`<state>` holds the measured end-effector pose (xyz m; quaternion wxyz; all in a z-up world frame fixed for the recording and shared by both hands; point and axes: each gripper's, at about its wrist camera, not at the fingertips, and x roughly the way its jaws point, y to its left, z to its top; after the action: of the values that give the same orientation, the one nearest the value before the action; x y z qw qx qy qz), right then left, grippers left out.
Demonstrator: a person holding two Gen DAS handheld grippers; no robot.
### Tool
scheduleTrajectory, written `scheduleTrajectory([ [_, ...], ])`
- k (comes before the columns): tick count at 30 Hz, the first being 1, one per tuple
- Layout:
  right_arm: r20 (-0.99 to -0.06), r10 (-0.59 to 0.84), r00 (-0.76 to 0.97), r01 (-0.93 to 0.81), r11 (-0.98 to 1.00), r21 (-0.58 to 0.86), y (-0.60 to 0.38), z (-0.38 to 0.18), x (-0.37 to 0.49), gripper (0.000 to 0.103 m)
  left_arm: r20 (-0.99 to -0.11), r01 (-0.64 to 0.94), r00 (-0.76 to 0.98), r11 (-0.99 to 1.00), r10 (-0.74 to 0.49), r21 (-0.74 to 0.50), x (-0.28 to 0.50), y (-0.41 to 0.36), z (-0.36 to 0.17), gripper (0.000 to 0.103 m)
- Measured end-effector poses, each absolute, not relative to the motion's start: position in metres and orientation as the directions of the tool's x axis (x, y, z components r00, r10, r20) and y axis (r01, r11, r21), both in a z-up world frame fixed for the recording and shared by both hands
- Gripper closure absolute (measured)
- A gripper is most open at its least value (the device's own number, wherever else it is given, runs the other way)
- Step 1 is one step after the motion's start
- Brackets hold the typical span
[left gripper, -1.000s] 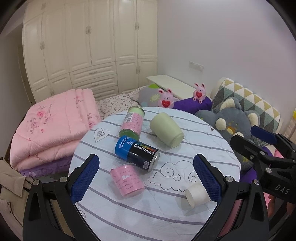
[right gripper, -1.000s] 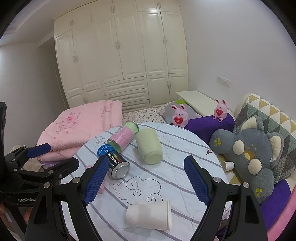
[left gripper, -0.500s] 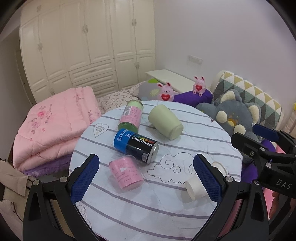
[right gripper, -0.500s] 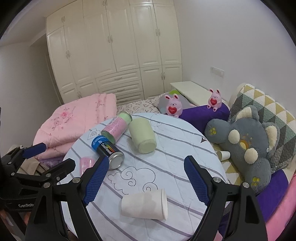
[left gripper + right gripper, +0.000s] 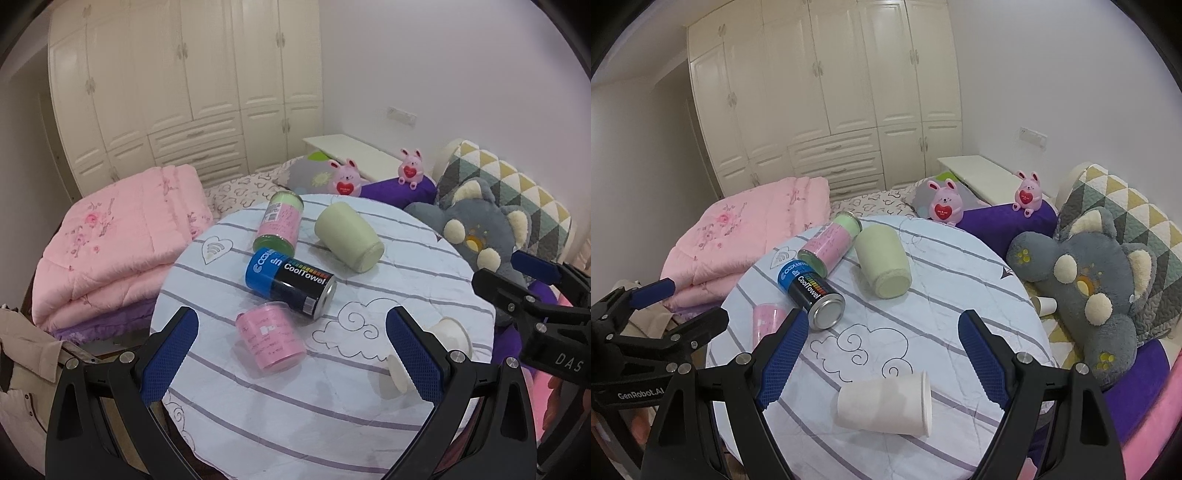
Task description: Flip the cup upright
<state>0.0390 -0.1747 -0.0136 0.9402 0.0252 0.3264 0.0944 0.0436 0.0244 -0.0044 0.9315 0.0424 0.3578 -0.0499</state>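
A white paper cup (image 5: 884, 403) lies on its side on the round striped table (image 5: 960, 280), mouth to the right, close below and between my right gripper's (image 5: 882, 347) open fingers. In the left wrist view the same cup (image 5: 397, 374) is half hidden behind the right finger of my open, empty left gripper (image 5: 291, 343). A pink cup (image 5: 271, 339) lies on its side between the left fingers, farther off. A pale green cup (image 5: 349, 236) lies on its side at the back.
A blue-black CoolTowel can (image 5: 290, 282) and a pink-green canister (image 5: 279, 225) lie mid-table. A folded pink quilt (image 5: 114, 240) lies left, a grey plush (image 5: 1086, 280) and pillows right. Another paper cup (image 5: 1045, 304) lies off the table's right edge.
Both grippers pulled back and rose slightly; the table objects look a little smaller and farther. Nothing on the table moved. Both grippers stay open.
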Motion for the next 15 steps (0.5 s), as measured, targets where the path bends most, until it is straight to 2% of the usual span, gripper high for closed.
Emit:
scheduleTrajectory([
  [7, -0.631, 0.196, 0.751, -0.161, 0.98, 0.113, -0.176, -0.019, 0.046, 0.019, -0.69, 0.107, 0.722, 0.994, -0.056, 0.032, 0.051, 0.034, -0.013, 0.0],
  [15, -0.667, 0.25, 0.702, -0.241, 0.965, 0.108, -0.162, -0.025, 0.072, 0.019, -0.711, 0.065, 0.703, 0.998, -0.032, 0.02, 0.06, 0.05, -0.023, 0.0],
])
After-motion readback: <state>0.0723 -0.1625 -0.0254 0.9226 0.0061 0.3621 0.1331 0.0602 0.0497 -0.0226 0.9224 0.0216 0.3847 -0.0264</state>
